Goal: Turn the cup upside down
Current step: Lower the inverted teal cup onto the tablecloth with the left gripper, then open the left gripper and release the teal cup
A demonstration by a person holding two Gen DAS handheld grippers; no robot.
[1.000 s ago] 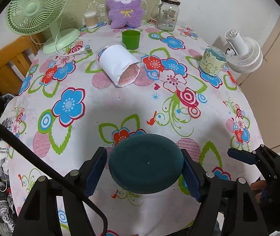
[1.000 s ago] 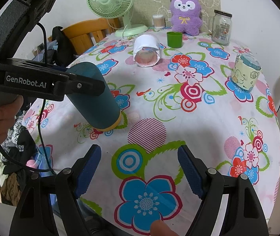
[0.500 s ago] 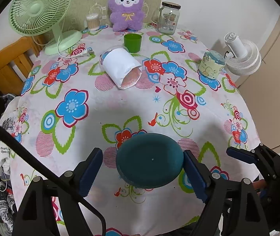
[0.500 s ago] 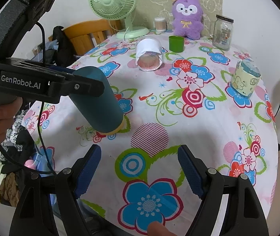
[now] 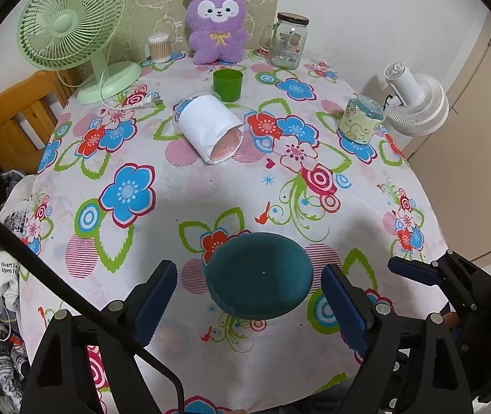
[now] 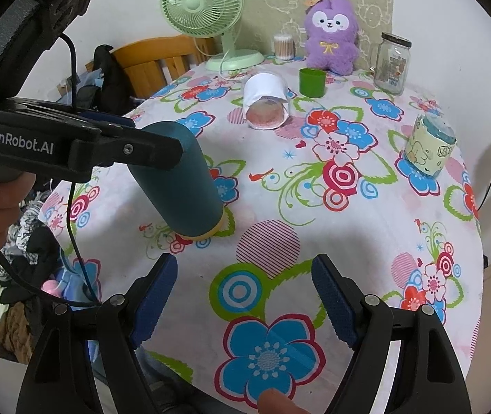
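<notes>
A teal cup (image 5: 259, 279) stands mouth down on the flowered tablecloth (image 5: 183, 203), its flat base facing the left wrist camera. In the right wrist view the teal cup (image 6: 180, 186) shows a yellowish rim resting on the cloth. My left gripper (image 5: 249, 270) is open, its blue pads on either side of the cup's base with a gap on each side. From the right wrist view, one left finger (image 6: 135, 146) lies alongside the cup's upper end. My right gripper (image 6: 245, 295) is open over the near table edge, with nothing between its pads.
A white paper-wrapped cup (image 5: 211, 127) lies on its side mid-table, with a green cup (image 5: 228, 84) behind it. A patterned cup (image 5: 361, 120) stands at the right. A green fan (image 5: 69, 27), purple plush (image 5: 216, 22) and glass jar (image 5: 287, 41) line the back.
The left gripper's pads have spread away from the teal cup and drawn back a little. The cup stays mouth down on the cloth. The right gripper has barely moved.
</notes>
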